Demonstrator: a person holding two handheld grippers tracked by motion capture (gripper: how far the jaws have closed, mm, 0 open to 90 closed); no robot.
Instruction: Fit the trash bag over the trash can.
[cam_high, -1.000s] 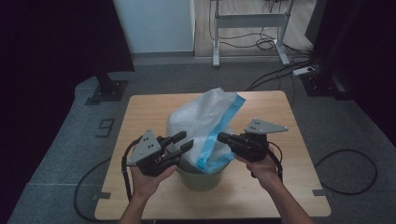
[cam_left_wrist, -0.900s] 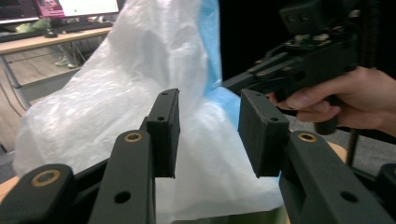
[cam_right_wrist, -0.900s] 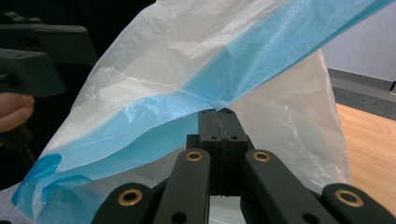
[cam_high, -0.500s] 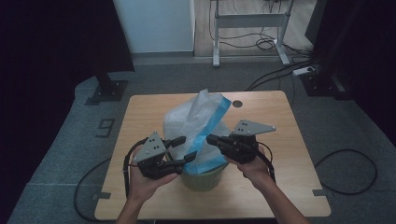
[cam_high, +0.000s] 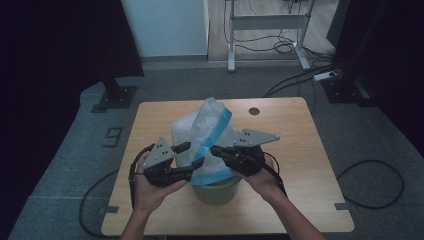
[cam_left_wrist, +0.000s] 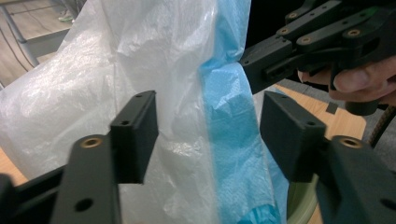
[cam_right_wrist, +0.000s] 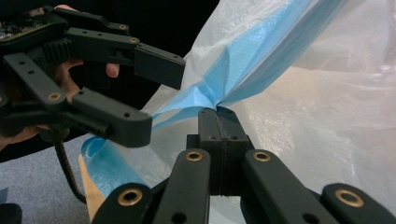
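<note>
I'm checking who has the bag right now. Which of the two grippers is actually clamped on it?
The right gripper: its jaws are shut on the blue band of the plastic bag. The left gripper has just opened; the bag sits between its jaws unpinched.

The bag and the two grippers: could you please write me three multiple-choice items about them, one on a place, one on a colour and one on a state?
1. Where does the bag sit?
A. In the green bin on the table
B. Flat on the floor
C. On the metal stand

2. What colour is the bag's edge band?
A. Red
B. Blue
C. Black

3. How do the grippers stand?
A. Both open
B. Left shut on the bag, right open
C. Right gripper shut on the bag, left gripper open

Key: 1 A, as the bag rises out of the bin in the high view; 2 B, as the band shows blue against the clear film in every view; 3 C, as the right jaws meet on the blue band while the left jaws, having just been opening, stand apart with the bag between them.
</note>
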